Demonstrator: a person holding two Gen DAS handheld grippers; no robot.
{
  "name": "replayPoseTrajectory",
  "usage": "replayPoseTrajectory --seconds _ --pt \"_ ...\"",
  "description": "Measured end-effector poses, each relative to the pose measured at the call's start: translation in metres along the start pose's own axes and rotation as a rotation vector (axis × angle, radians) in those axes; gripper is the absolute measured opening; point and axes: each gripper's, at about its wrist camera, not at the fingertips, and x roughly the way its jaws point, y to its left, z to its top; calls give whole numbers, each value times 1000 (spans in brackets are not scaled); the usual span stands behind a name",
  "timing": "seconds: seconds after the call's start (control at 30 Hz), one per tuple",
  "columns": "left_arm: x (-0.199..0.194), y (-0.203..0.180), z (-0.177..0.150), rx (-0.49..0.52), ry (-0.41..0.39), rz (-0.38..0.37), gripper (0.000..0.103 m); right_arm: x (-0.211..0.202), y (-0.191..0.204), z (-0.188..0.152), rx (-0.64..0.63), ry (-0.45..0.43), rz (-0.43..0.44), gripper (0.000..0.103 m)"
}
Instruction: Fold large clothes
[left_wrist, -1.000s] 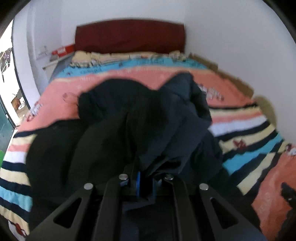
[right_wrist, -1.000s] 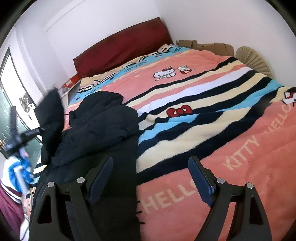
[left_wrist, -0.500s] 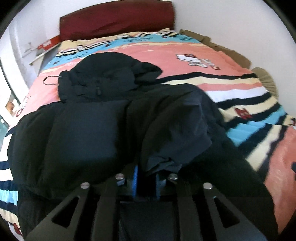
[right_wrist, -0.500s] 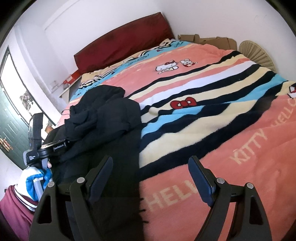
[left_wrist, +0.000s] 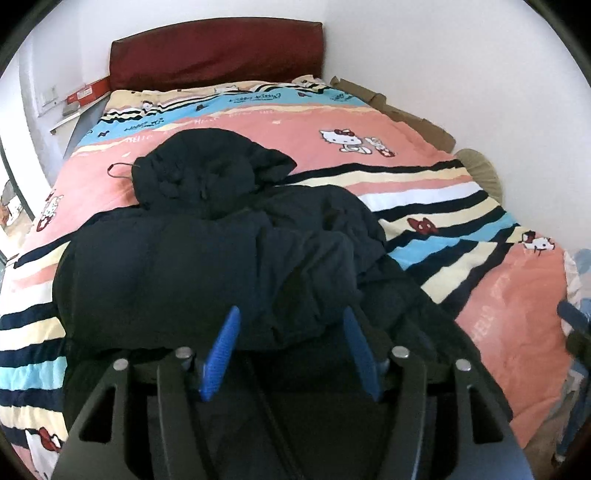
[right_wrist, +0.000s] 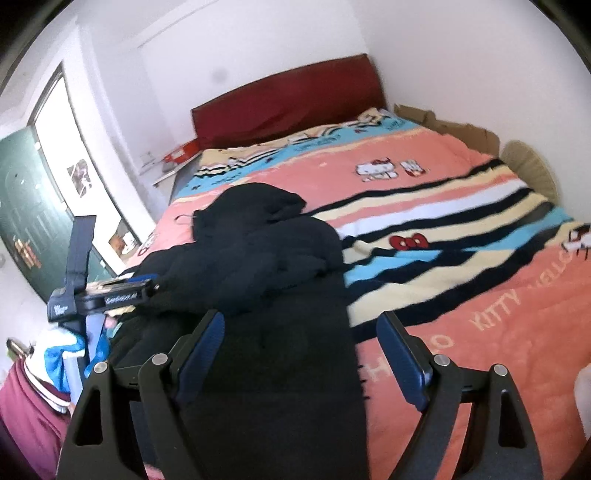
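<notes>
A large black padded jacket (left_wrist: 207, 266) lies bunched on the left half of the striped Hello Kitty blanket (left_wrist: 369, 125), its hood (left_wrist: 207, 166) towards the headboard. A fold of sleeve rests on top of it. My left gripper (left_wrist: 290, 314) hovers at the jacket's near edge with its jaws opening; dark fabric lies between the blue pads (left_wrist: 218, 354), but they do not press it. In the right wrist view my right gripper (right_wrist: 301, 317) stands open over the flat lower part of the jacket (right_wrist: 258, 254), with nothing held. The left gripper's body (right_wrist: 107, 291) shows at the left there.
A wire hanger hook (left_wrist: 118, 168) pokes out beside the hood. A dark red headboard (left_wrist: 218, 51) closes the far end. Cardboard (left_wrist: 406, 110) and a woven fan (left_wrist: 480, 170) line the right wall. A green door (right_wrist: 26, 214) and a maroon sleeve (right_wrist: 26, 413) are at the left.
My left gripper held a fold of the jacket up, laid it down onto the jacket, and its jaws have now parted off it. Both grippers drew back and rose.
</notes>
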Motion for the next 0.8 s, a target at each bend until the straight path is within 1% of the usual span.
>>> replayPoseTrajectory --seconds 0.1,0.2,0.33,0.43,0.53,0.6,0.63,0.67,0.8 --pt "-11 3 -1 -20 -29 -26 57 -11 22 -5 -48 4 -10 84" --pt "-22 11 -4 -26 -52 -23 57 -19 33 -10 -81 11 -28 84" --pt "-41 46 -9 -36 -68 60 57 -24 48 -7 -118 12 -47 84" --pt "-49 95 -12 -72 -68 134 57 -12 64 6 -151 15 -44 84" --pt "-50 137 -11 -108 -69 197 57 22 84 21 -191 36 -15 84" --pt "-45 163 -7 -118 -67 241 57 59 101 31 -221 65 8 84" --pt "-41 173 -4 -122 -66 252 57 73 106 33 -227 75 15 84" --pt "-35 183 0 -125 -65 254 57 98 116 36 -236 96 30 84" --pt "1 202 14 -119 -51 257 57 168 137 41 -263 150 56 84"
